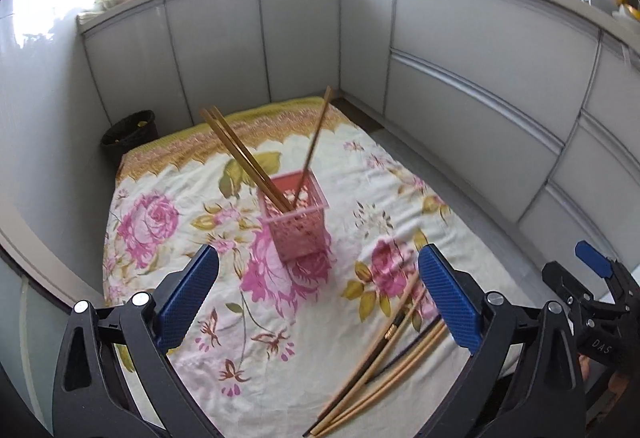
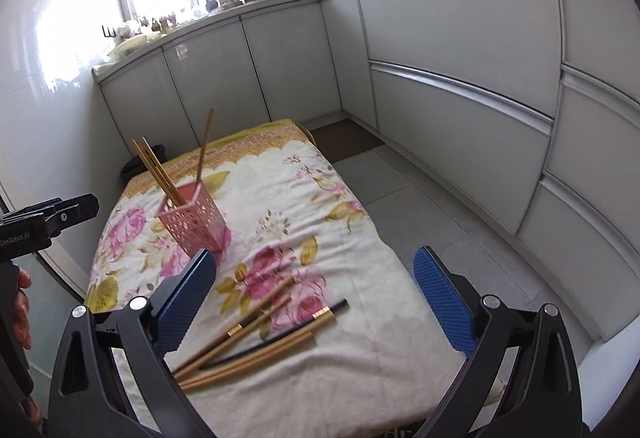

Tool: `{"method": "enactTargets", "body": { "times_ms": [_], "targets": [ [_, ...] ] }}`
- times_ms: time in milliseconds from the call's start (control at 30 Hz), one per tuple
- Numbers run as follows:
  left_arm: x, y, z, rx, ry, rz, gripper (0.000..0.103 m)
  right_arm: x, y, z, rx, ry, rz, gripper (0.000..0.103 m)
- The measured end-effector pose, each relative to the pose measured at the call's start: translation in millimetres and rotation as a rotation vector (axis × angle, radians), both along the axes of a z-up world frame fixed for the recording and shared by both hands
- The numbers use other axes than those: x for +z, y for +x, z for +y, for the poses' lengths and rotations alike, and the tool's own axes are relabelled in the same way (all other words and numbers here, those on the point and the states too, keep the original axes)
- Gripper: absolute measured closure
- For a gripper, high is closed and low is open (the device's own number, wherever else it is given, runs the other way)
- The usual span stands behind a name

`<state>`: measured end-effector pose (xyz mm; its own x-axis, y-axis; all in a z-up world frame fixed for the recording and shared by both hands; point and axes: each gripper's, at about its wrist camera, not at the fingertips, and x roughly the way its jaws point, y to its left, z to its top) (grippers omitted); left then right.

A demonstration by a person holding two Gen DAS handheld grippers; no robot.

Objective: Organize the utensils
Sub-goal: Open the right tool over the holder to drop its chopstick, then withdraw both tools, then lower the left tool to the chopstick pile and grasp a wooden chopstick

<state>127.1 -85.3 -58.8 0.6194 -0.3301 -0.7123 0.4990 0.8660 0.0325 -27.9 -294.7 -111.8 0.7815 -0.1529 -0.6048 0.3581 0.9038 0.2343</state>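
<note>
Three chopsticks [image 1: 240, 153] already stand in the pink holder [image 1: 296, 224], which sits near the middle of the left wrist view on the flowered cloth [image 1: 168, 173] of the table. The loose chopsticks [image 2: 256, 338] lie in a crossed heap at the lower centre of the right wrist view, and I count perhaps six or seven of them, some pale and some dark. My left gripper [image 1: 318, 302] and my right gripper [image 2: 316, 302] both have the jaws wide apart and hold nothing. I judge the main risk is in the heap: the sticks overlap, so if I close on one, its neighbours may roll or be dragged off the near edge of the table. The cloth is wrinkled and may catch a lower finger. The holder looks light and its sticks lean to two sides, so a careless insertion or a knock against those tall ends could tip it over.
</note>
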Motion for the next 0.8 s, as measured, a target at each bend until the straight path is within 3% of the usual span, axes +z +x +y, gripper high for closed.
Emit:
{"method": "enactTargets", "body": {
  "times_ms": [133, 267, 500, 567, 700, 800],
  "targets": [
    [-39.2, -1.3, -23.9, -0.094, 0.059, 0.13, 0.007, -30.5, -10.2, -15.7, -0.035, 0.055, 0.059, 0.007],
    [-69.4, 5.4, -44.4, -0.163, 0.109, 0.251, 0.007, -40.9, -13.3, -27.4, -0.053, 0.075, 0.069, 0.007],
    [-95.2, 40.7, -84.1, -0.223, 0.13, 0.488, 0.008, -48.5, -14.5, -37.8, -0.065, 0.112, 0.082, 0.007],
    [-104.9, 47.9, -103.3, -0.251, 0.164, 0.526, 0.014, -51.8, -13.3, -40.7, -0.065, 0.132, 0.092, 0.007],
    [-131.8, 59.2, -135.9, -0.279, 0.244, 0.61, 0.038, -57.0, -12.8, -49.6, -0.077, 0.184, 0.104, 0.007],
    [-147.7, 67.1, -148.7, -0.261, 0.301, 0.617, 0.043, -59.8, -12.7, -53.7, -0.083, 0.206, 0.109, 0.007]
  ]
}}
